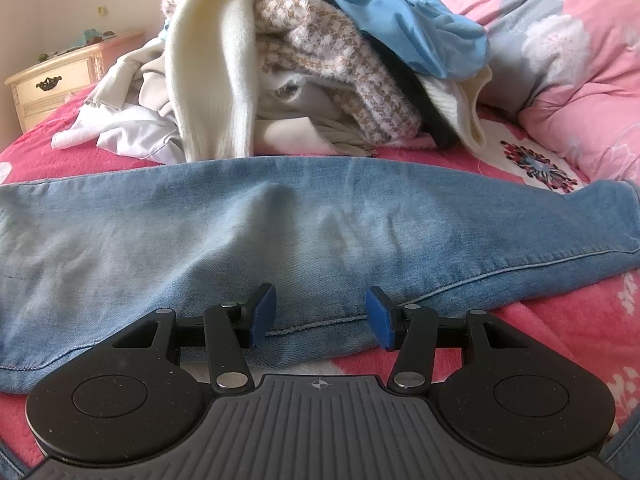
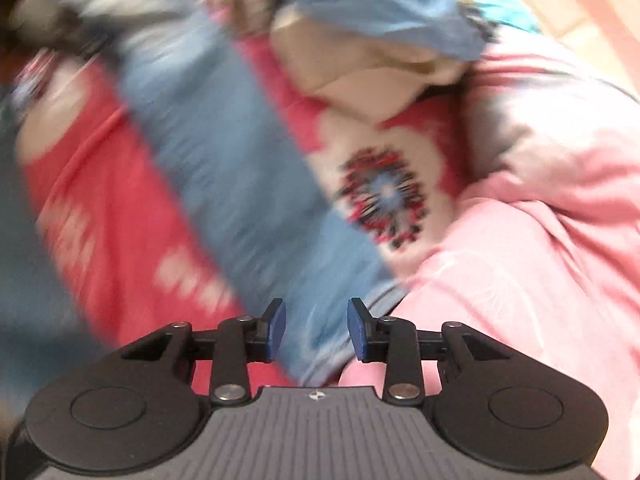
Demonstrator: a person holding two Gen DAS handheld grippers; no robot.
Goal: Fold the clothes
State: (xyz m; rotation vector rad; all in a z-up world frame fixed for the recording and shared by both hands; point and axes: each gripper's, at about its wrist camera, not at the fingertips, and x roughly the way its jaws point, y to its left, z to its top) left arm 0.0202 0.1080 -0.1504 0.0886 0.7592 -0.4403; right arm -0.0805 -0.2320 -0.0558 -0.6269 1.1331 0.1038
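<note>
Light blue jeans (image 1: 280,232) lie spread flat across the pink bedspread (image 1: 560,332) in the left wrist view. My left gripper (image 1: 321,316) hovers low over their near seam edge, open, its blue pads apart and pressing on nothing. The right wrist view is blurred; there the jeans (image 2: 240,184) run as a blue band from upper left down to my right gripper (image 2: 317,330). That gripper is open above the end of the band, with nothing held between its pads.
A heap of clothes (image 1: 304,64) rises behind the jeans: a cream knit, a houndstooth piece, a blue jacket. A pink and grey quilt (image 1: 560,64) bulges at the right, with a person behind it. A cream nightstand (image 1: 52,84) stands at the far left.
</note>
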